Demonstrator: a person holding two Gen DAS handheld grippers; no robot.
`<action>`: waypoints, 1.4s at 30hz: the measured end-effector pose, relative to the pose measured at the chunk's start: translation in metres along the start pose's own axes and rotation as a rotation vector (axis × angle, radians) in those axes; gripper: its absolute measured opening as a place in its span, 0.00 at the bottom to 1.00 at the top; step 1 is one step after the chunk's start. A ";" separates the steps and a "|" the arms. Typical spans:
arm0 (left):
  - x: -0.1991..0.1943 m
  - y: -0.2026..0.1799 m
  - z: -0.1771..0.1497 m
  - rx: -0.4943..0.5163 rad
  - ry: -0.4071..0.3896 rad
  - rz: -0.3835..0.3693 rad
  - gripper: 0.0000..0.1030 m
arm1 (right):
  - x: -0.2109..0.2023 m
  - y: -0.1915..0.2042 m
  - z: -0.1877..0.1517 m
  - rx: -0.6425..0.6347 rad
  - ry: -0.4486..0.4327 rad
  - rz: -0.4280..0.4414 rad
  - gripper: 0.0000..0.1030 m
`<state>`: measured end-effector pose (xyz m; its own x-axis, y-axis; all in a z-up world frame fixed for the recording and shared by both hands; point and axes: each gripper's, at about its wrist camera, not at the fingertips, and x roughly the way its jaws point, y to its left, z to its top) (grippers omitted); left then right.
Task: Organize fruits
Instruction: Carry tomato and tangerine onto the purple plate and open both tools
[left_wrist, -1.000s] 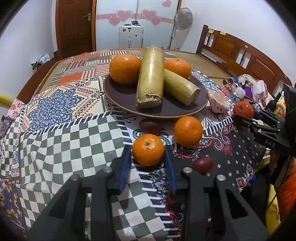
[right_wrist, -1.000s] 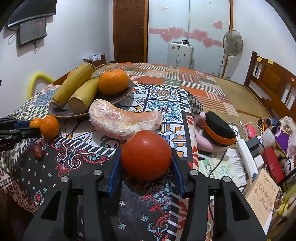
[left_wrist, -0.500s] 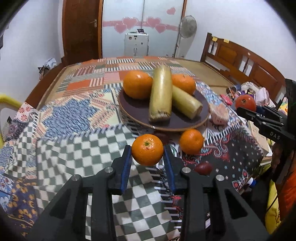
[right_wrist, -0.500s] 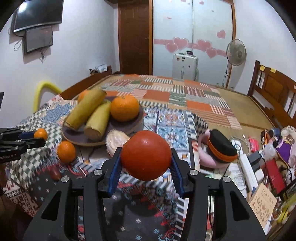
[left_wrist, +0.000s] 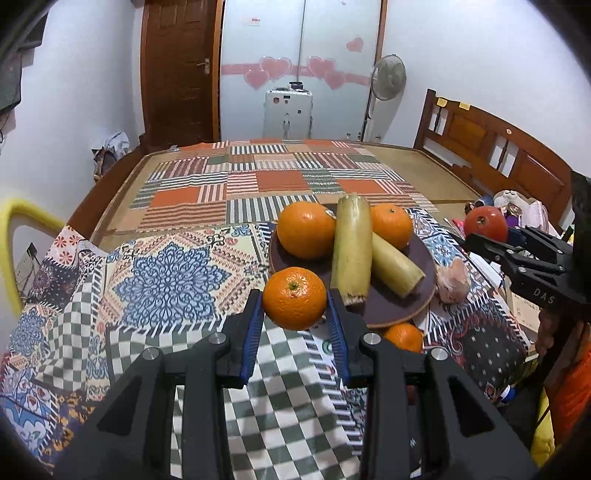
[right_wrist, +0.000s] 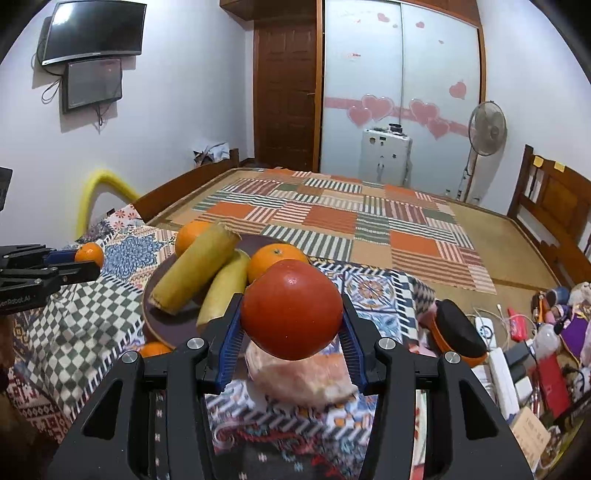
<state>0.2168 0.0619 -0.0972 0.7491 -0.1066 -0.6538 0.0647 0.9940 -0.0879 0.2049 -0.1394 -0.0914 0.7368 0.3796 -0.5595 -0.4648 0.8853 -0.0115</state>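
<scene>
Above the near edge of the patterned tablecloth (left_wrist: 177, 280), the left gripper (left_wrist: 295, 314) is closed on a small orange (left_wrist: 294, 297), its blue pads pressed against the fruit's two sides and the fruit lifted clear of the cloth. Just beyond it sits the dark round plate (left_wrist: 391, 314), which carries two larger oranges — one at the left (left_wrist: 306, 229) and one at the far right (left_wrist: 391, 225) — with two pale yellow-green stalks (left_wrist: 352, 247) lying between them. Another small orange (left_wrist: 402, 336) lies on the cloth at the plate's near rim, and a pinkish peeled fruit (left_wrist: 452, 282) rests just right of the plate. To the right, the right gripper (right_wrist: 291, 328) is clamped around a red tomato (right_wrist: 291, 308), held in the air above that peeled fruit (right_wrist: 303, 380). A black and orange pouch (right_wrist: 458, 332) lies at the right — beside the cloth's edge.
</scene>
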 end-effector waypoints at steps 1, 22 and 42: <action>0.003 0.001 0.002 -0.002 0.001 -0.002 0.33 | 0.002 0.001 0.001 -0.005 0.003 0.001 0.44; 0.061 0.001 0.016 0.014 0.070 -0.013 0.33 | 0.050 0.010 0.006 -0.041 0.101 0.033 0.44; 0.083 0.001 0.016 0.013 0.117 -0.023 0.33 | 0.037 0.005 0.007 -0.038 0.087 0.049 0.52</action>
<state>0.2899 0.0547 -0.1395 0.6651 -0.1311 -0.7352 0.0905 0.9914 -0.0949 0.2328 -0.1188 -0.1063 0.6684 0.3957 -0.6298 -0.5183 0.8551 -0.0129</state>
